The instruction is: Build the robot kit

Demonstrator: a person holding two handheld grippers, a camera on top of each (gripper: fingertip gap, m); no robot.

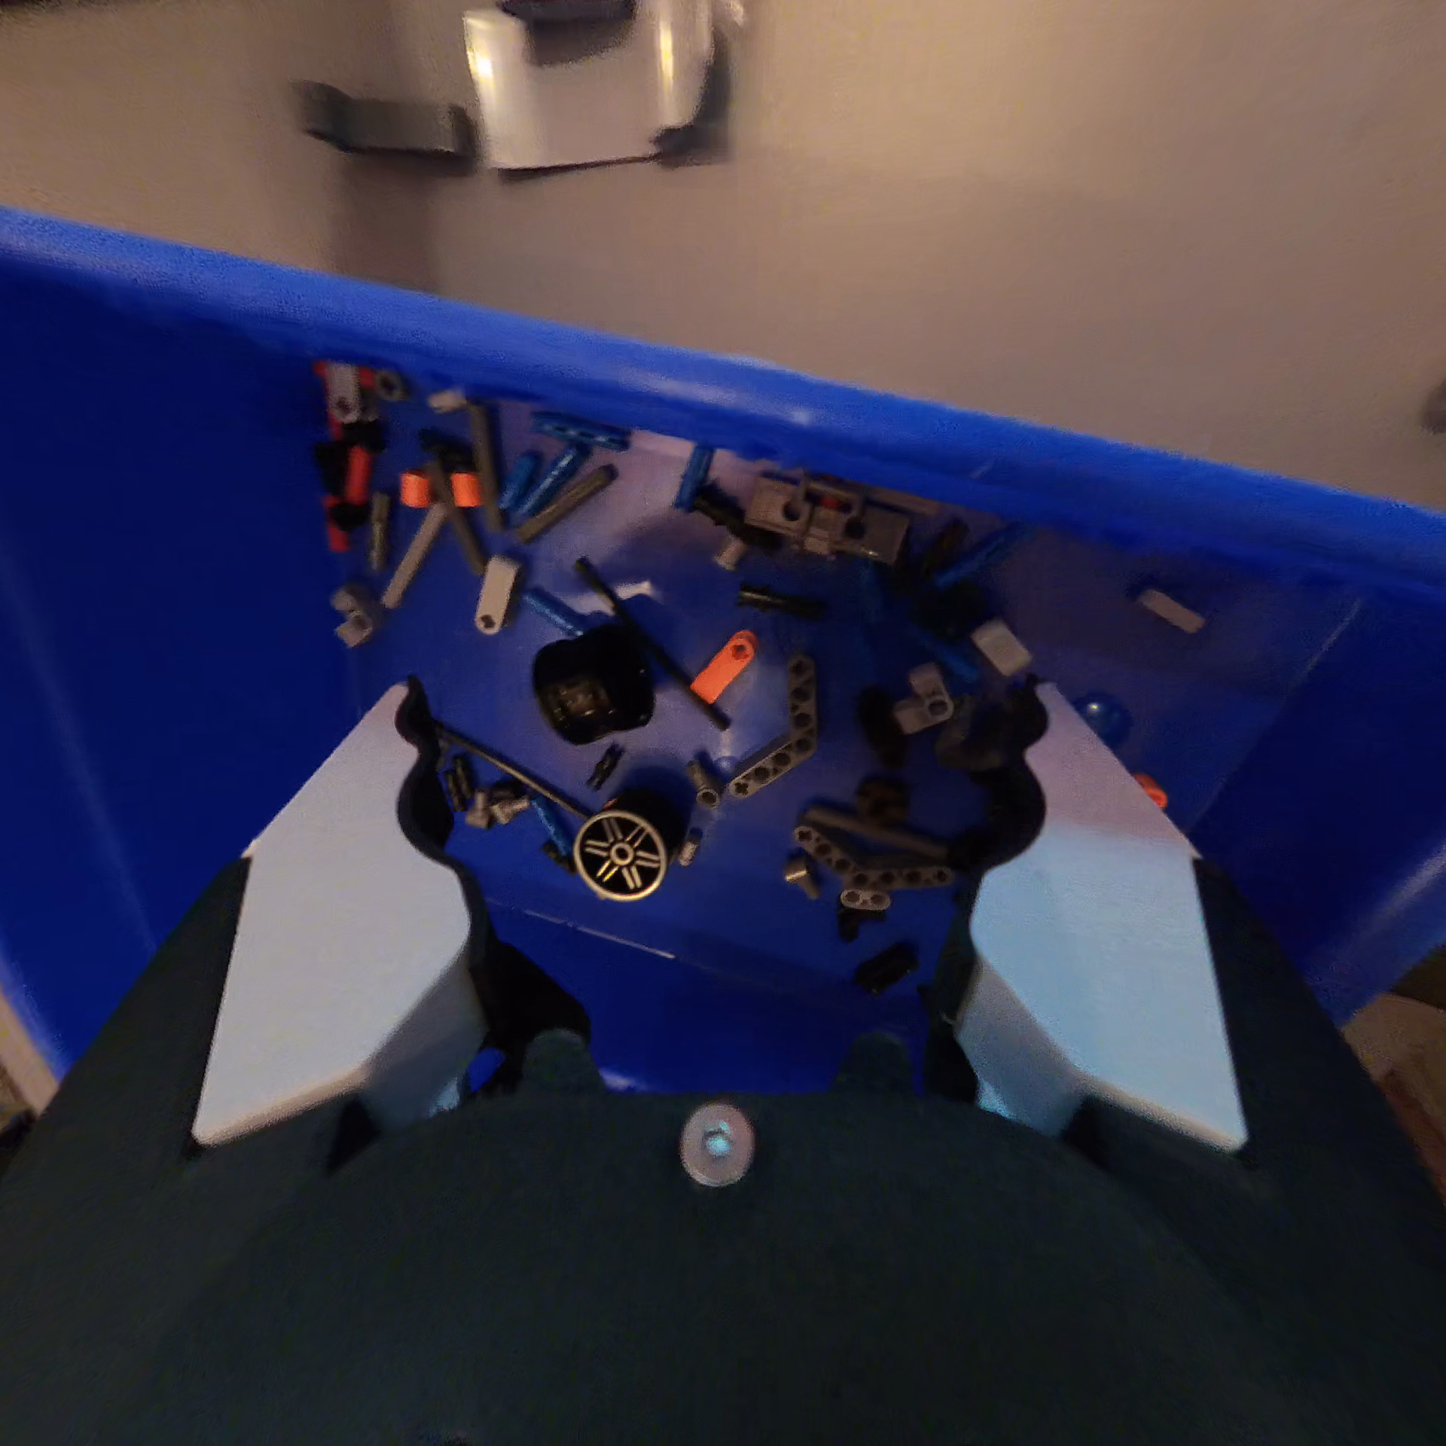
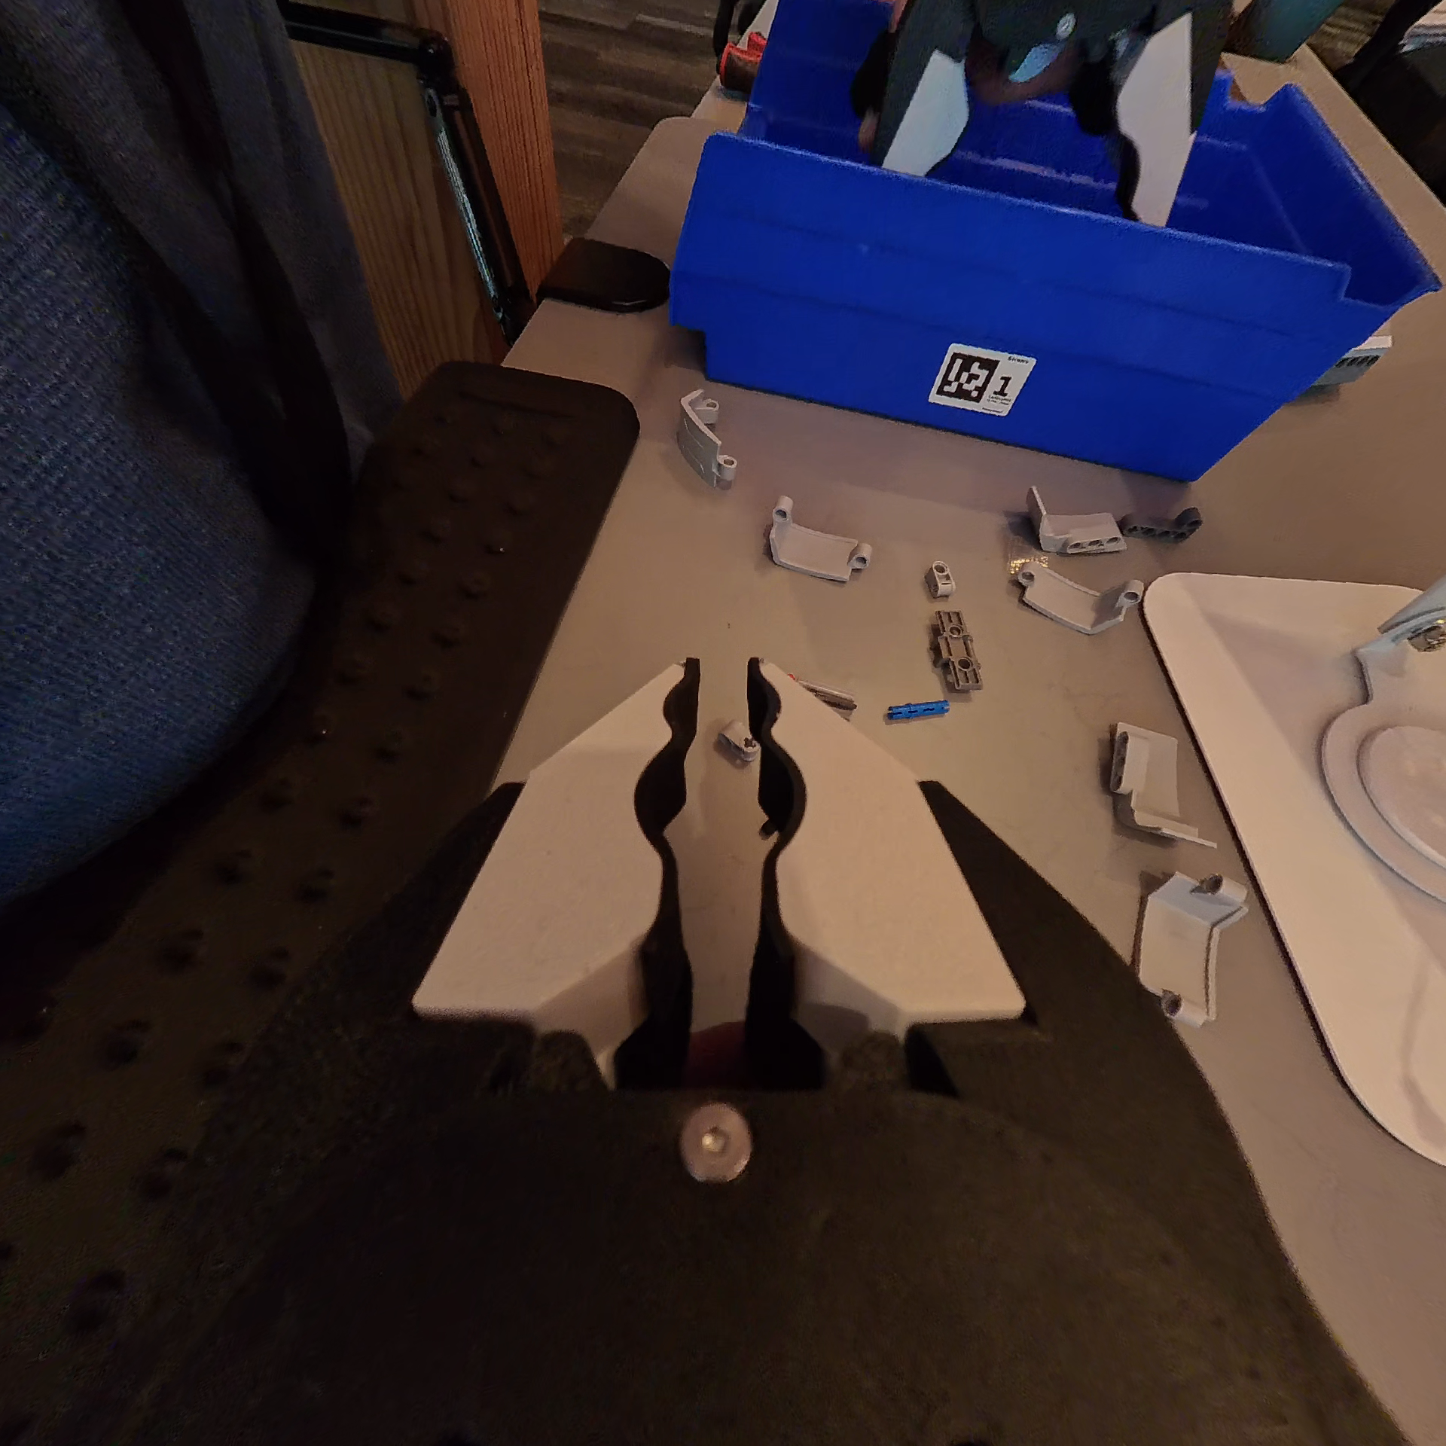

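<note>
The left gripper [image 1: 720, 720] fills the foreground of the left wrist view, its white fingers [image 1: 344, 900] spread wide and holding nothing as it hangs inside a blue bin [image 1: 782, 407]. Between the tips lies a litter of small building-toy parts: a spoked wheel hub [image 1: 620, 854] nearest, a black tyre [image 1: 592, 685], an orange connector [image 1: 724, 665], a bent grey beam [image 1: 786, 743] and a long black axle [image 1: 512, 771]. The pieces overlap, so a closing grasp could, in my judgement, catch two at once or flick a neighbour aside; the picture is motion-blurred, which makes fine placement hard to judge. In the right wrist view the right gripper [image 2: 724, 665] is low over the grey table [image 2: 1017, 821], jaws nearly together but with a slit of daylight, gripping nothing; a small grey connector [image 2: 738, 741] lies on the table in that slit, just beside the right finger. So small a part could slip or pop out if pinched off-centre. A black studded baseplate [image 2: 438, 626] lies to the left, grey curved panels [image 2: 814, 544], a blue pin [image 2: 917, 710] and a white tray [image 2: 1252, 704] to the right. The bin carries a white sticker [image 2: 982, 379] with a square coded marker; its small print is left unread.
</note>
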